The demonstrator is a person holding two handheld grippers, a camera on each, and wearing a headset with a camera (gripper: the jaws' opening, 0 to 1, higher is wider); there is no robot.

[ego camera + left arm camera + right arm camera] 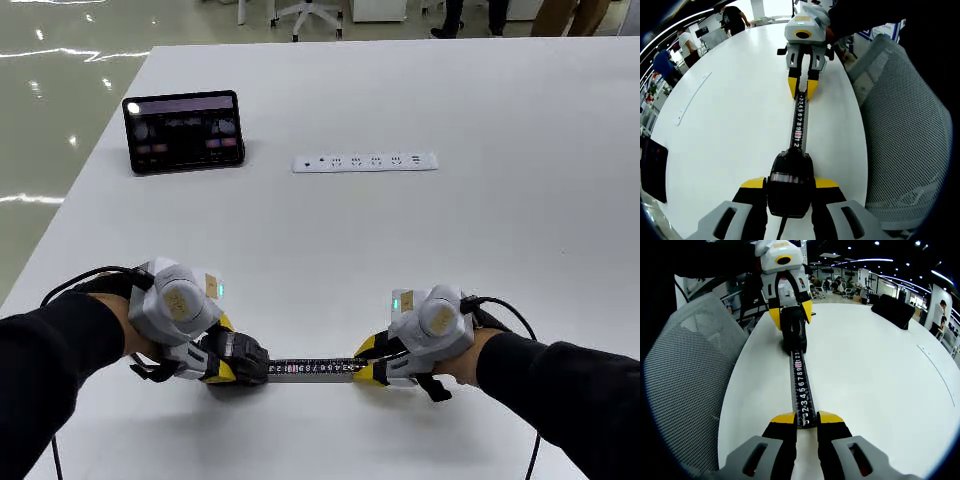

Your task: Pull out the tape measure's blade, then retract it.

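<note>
A black tape measure case point(240, 360) lies near the table's front edge, gripped by my left gripper point(222, 362), whose yellow-tipped jaws are shut on it. In the left gripper view the case point(790, 182) sits between the jaws. A short length of blade point(312, 368) runs flat along the table to my right gripper point(366, 362), shut on the blade's end. In the right gripper view the blade point(801, 387) stretches from my right gripper point(805, 421) to the case point(793, 332); printed numbers run to about 12. The left gripper view shows the blade point(798, 120) leading to the right gripper point(803, 89).
A dark tablet point(183, 131) stands at the back left of the white table point(480, 230). A white power strip point(365, 162) lies mid-table. A mesh office chair point(905, 135) is close behind the table's front edge. People stand beyond the far end of the table.
</note>
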